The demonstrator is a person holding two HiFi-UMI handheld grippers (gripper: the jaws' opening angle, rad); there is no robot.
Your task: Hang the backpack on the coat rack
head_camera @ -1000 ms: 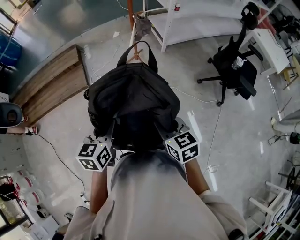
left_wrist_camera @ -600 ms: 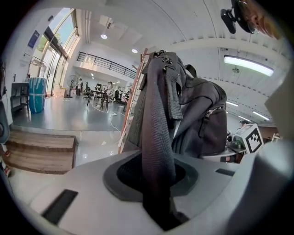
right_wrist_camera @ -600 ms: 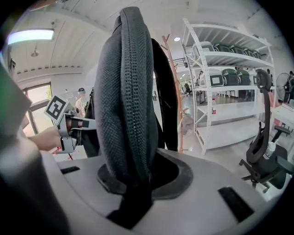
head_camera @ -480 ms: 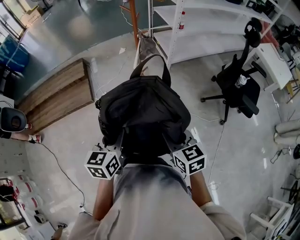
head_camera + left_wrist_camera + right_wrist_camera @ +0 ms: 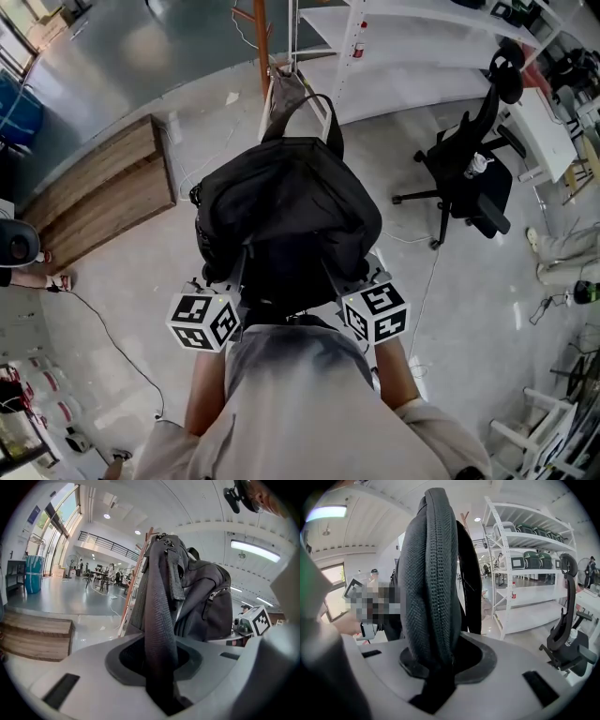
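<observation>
Far side: orange coat rack point(image 5: 262, 42), with white shelving point(image 5: 427, 37) just right of it. Office chair point(image 5: 464, 173) is at right, wooden platform point(image 5: 98, 187) at left, and a cable point(image 5: 108, 319) lies on the floor near left. The backpack point(image 5: 286, 220) is in the air between me and the rack, not on it. Its top handle point(image 5: 302, 108) points at the rack and overlaps the rack's lower part from above.

The rack's top is cut off by the frame edge. Something grey hangs low on it; I can't tell what. From the head view the bag's bulk hides both sets of jaws, and only the marker cubes point(image 5: 202, 322) show.

My left gripper point(image 5: 159, 677): jaws clamped on the left strap point(image 5: 158, 611), which runs up out of the slot. My right gripper point(image 5: 433, 677): jaws clamped on the padded right strap point(image 5: 431, 583).
</observation>
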